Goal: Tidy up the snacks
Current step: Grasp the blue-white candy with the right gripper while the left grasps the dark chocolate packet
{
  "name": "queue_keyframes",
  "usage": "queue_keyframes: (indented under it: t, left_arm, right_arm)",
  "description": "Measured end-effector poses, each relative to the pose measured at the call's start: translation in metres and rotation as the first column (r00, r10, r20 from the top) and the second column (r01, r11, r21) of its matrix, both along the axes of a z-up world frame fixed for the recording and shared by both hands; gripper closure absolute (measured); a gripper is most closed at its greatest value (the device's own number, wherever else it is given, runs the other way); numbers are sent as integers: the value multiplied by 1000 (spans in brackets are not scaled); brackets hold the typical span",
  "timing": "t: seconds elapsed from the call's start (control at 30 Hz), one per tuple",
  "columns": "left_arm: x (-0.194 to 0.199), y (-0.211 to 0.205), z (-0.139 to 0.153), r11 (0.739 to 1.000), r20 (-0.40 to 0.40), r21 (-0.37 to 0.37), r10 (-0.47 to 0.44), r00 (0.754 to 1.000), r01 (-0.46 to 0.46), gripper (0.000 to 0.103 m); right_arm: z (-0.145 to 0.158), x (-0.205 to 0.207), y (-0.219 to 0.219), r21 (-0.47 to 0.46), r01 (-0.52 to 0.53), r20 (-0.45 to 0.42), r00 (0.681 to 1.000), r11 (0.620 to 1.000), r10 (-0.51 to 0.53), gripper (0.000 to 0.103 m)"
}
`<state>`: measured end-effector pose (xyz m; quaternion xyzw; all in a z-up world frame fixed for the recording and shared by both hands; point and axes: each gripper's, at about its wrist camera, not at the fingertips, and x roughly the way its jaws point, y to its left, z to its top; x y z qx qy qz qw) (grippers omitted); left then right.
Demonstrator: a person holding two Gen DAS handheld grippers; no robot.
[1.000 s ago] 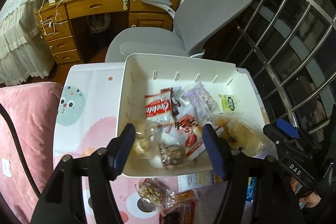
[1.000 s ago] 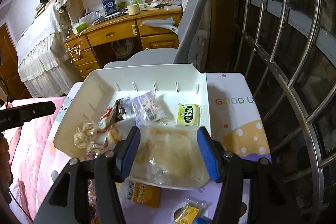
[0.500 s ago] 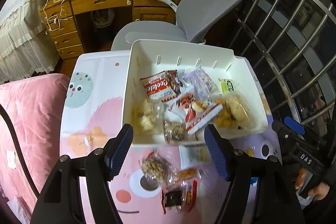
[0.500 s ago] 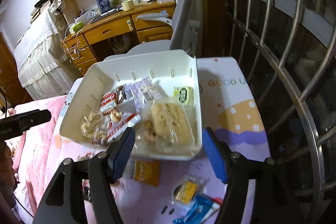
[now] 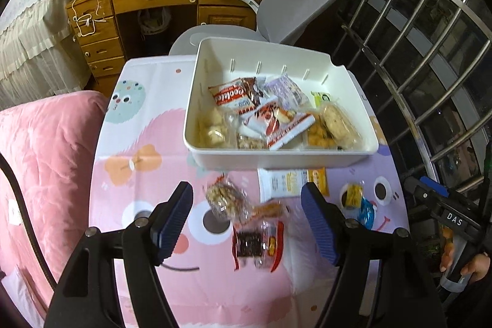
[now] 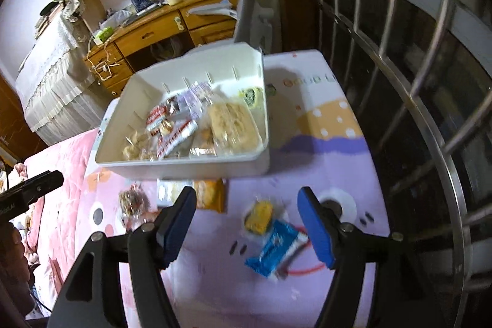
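Here, one view after another.

Left wrist view:
- left gripper (image 5: 247, 211): fingers released, jaws have just been opening, grasping nothing; it hangs above loose snacks on the bench.
- white bin (image 5: 276, 159): sits on the bench (image 5: 141, 125) beyond the fingers, filled with snack packs; a cookie pack (image 5: 233, 94) lies near its far left.
- loose snacks: a clear nut bag (image 5: 226, 200) and a red-edged dark pack (image 5: 256, 245) lie between the fingers; a white and orange packet (image 5: 292, 182) touches the bin's near wall.
- right gripper (image 5: 430, 192): only its edge shows at the right.

Right wrist view:
- right gripper (image 6: 247, 225): fingers released, jaws have just been opening, nothing between the pads.
- blue wrapper (image 6: 275, 248) and yellow packet (image 6: 261, 214): on the bench between the fingers.
- white bin (image 6: 184, 166): beyond the fingers, on the bench.
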<state>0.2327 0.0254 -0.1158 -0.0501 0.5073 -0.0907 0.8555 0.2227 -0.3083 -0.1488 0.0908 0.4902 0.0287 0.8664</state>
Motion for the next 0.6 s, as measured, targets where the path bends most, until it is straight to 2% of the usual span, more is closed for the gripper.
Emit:
queue_keyframes:
  t: [0.27, 0.6]
  left_arm:
    - [-27, 7, -28, 1000, -51, -7, -20, 998, 19, 31]
    - [-37, 13, -73, 998, -170, 16, -59, 984, 62, 31]
  right_arm:
    - [-30, -29, -9, 32, 71, -132, 989, 997, -67, 34]
    - [-64, -44, -10, 103, 222, -269, 945, 970, -187, 34]
